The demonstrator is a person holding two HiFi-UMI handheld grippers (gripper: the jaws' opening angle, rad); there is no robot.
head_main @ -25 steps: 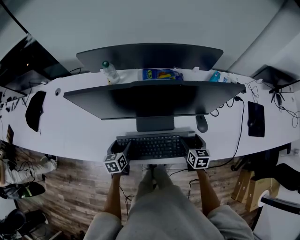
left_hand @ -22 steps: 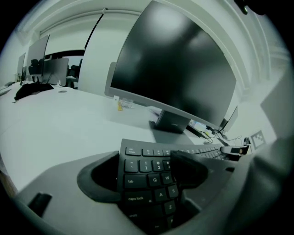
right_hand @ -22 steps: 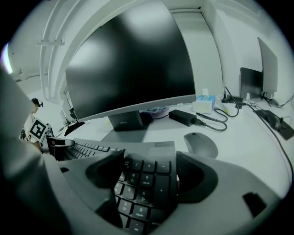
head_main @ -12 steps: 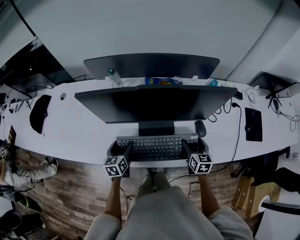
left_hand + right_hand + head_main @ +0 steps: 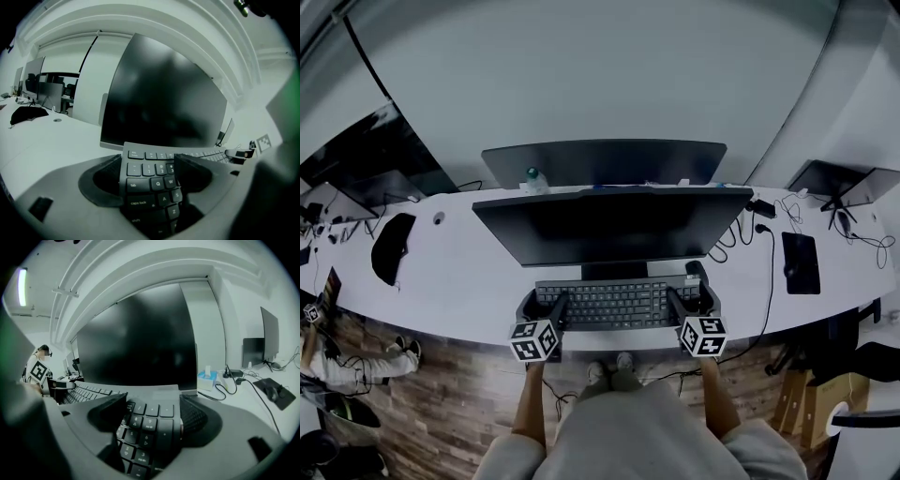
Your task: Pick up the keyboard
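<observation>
Over the front edge of the desk, hoisted the keyboard off the surface within the last second. Gripped its ends with left gripper and right gripper, jaws wide but clamped. Looked all but done.

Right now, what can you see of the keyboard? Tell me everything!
The keyboard is dark grey, flat and wide, and looks plastic, with rows of square keys and a number pad at its right end. It is level, in front of the dark monitor, seemingly raised just off the white desk. The left tool clamps its left end, the right tool its right end.
</observation>
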